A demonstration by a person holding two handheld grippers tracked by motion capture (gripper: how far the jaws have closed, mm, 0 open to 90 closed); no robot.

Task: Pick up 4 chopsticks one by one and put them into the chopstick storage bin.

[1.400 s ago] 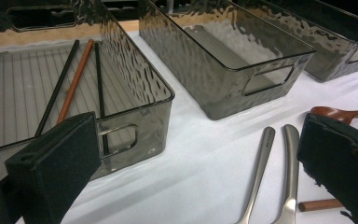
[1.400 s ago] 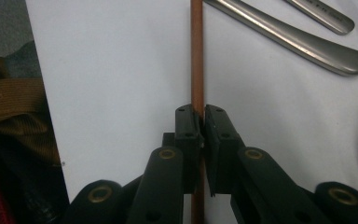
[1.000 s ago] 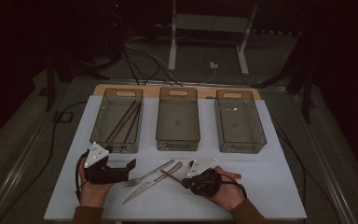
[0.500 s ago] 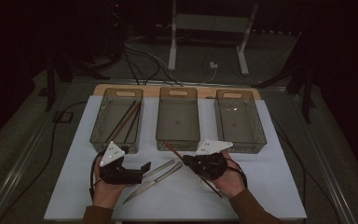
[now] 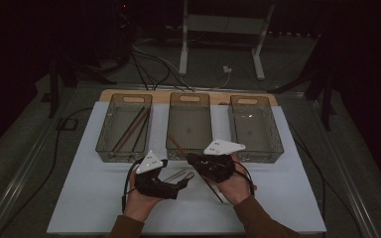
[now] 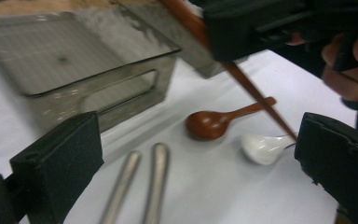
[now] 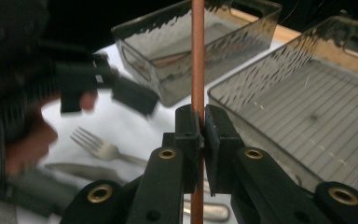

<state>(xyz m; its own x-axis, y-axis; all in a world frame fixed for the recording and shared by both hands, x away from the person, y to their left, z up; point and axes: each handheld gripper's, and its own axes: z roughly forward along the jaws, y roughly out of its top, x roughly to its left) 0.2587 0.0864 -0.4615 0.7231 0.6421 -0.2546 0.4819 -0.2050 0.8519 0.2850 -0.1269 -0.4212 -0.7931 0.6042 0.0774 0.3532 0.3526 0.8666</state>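
Chopstick (image 7: 197, 56) clamped in right gripper (image 5: 194, 159), lifted off surface (image 5: 89, 198), tip angled twd gap btw left bin (image 5: 104, 144) and middle bin (image 5: 171, 148), near front edge. Step: carry to bin. Left bin already has chopsticks, so prob next: swing over it, lower, release. Left gripper (image 5: 181, 184) jaws apart, empty, over fork/knife handles (image 6: 140, 186); wooden spoon (image 6: 209, 123) and white spoon (image 6: 263, 147) just beyond.

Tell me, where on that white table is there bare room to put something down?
The white mat lies bare left of the left gripper, and right of the right gripper, below the right bin. It is crowded between the grippers: a chopstick, fork and spoons lie there.
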